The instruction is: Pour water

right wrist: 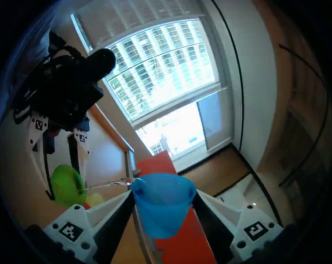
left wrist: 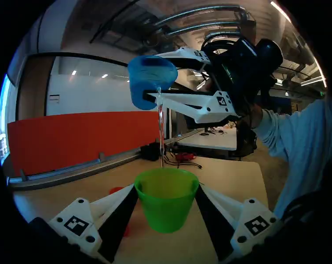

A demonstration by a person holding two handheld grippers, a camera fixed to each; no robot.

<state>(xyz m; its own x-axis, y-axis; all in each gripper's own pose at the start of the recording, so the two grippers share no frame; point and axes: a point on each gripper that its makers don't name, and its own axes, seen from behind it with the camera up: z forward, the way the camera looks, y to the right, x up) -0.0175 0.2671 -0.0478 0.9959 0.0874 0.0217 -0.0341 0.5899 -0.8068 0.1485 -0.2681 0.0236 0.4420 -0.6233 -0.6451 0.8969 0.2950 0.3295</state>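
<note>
The water [left wrist: 160,132] falls in a thin stream from the lip of the blue cup [left wrist: 148,79] straight down into the green cup [left wrist: 167,200], which sits directly below it with a clear gap between the two. In the left gripper view my left fingers [left wrist: 124,211] are closed part way, one pad pressing each side of the green cup; it stands upright between them, rim just past the tips, held above the table [left wrist: 227,176]. My right fingers [right wrist: 122,215] are closed to the same degree on the blue cup, again one pad on each side, rim at the tips. From the left gripper view that cup is tipped on its side, mouth toward me, high over the green one. In the right gripper view the stream [right wrist: 106,185] leaves the blue cup's rim on the left and runs across to the green cup, seen mouth-on between the other fingers. Behind the right fingers a grey sleeve [left wrist: 297,136] leads off to the right. A small red thing [left wrist: 115,190] lies on the table just left of the green cup, partly hidden by my left finger. Beyond the table's far edge stands an orange partition [left wrist: 78,136].
</note>
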